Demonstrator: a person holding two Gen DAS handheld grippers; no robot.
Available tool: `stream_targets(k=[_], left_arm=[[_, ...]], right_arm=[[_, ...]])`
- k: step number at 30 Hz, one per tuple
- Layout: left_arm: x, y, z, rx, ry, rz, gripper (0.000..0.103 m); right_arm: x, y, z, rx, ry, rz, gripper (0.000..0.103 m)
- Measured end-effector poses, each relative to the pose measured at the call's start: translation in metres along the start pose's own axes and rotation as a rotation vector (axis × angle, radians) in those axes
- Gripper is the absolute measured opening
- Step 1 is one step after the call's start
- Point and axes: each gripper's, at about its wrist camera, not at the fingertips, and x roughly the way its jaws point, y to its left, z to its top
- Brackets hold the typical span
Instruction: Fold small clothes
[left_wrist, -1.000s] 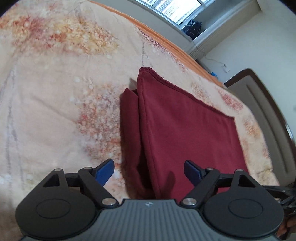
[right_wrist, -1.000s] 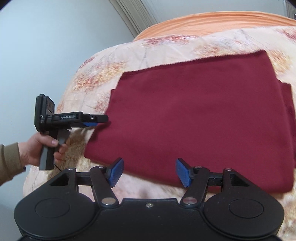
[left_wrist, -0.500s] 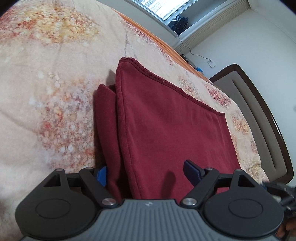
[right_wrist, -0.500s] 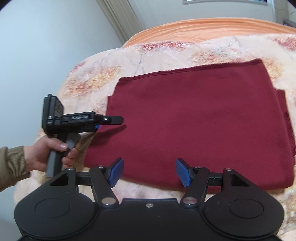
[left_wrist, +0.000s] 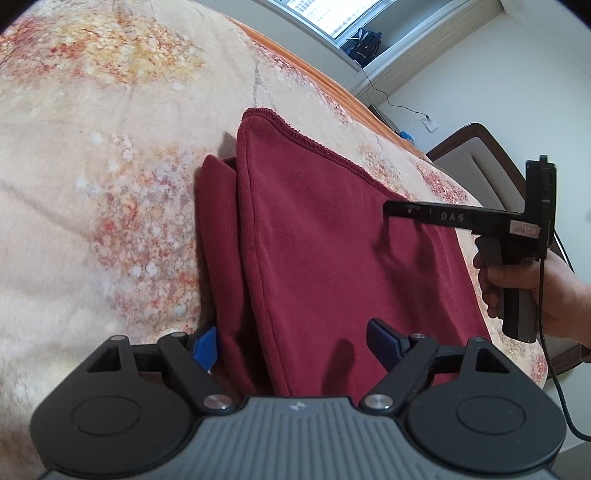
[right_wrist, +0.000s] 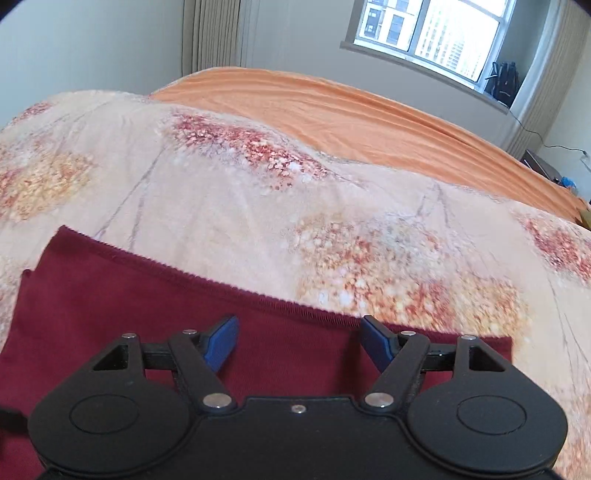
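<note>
A folded dark red garment (left_wrist: 332, 251) lies flat on the floral bedspread (left_wrist: 92, 184), with a narrower layer sticking out along its left side. My left gripper (left_wrist: 291, 339) is open and straddles the garment's near left edge. My right gripper (right_wrist: 299, 341) is open and hovers over the garment (right_wrist: 129, 314) near its stitched far hem. In the left wrist view the right gripper (left_wrist: 391, 210) reaches in from the right above the cloth, held by a hand.
An orange sheet (right_wrist: 351, 114) covers the far side of the bed. A dark wooden headboard (left_wrist: 491, 147) stands at the right. A window (right_wrist: 432, 33) and a black bag (right_wrist: 502, 79) on its sill are behind the bed.
My right gripper has swung over the garment towards its far hem and tilted up to face the window. My left gripper has stayed at the garment's left edge.
</note>
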Motion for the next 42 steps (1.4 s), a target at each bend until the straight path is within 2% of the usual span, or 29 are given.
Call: stream_targets(k=[4,9,13,17,25,42], left_arm=[[0.006,-0.005,0.002,0.011,0.010,0.008,0.088],[0.017,-0.013,0.006,0.022,0.017,0.004,0.092],[0.024,-0.016,0.010,0.027,0.018,0.004,0.095],[0.031,-0.019,0.012,0.034,0.022,0.008,0.096],[0.040,-0.022,0.016,0.018,0.011,0.004,0.096],[0.020,-0.004,0.014,-0.014,-0.005,-0.003,0.075]], right_arm=[[-0.004,0.009,-0.022,-0.042,0.062,0.000,0.076],[-0.051,0.030,-0.084,-0.085,0.071,0.042,0.077],[-0.086,0.041,-0.131,-0.055,0.081,0.047,0.077],[-0.108,0.044,-0.156,-0.014,0.095,0.047,0.080],[-0.125,0.040,-0.158,0.056,0.069,0.069,0.081],[-0.130,0.041,-0.138,0.058,0.048,0.099,0.081]])
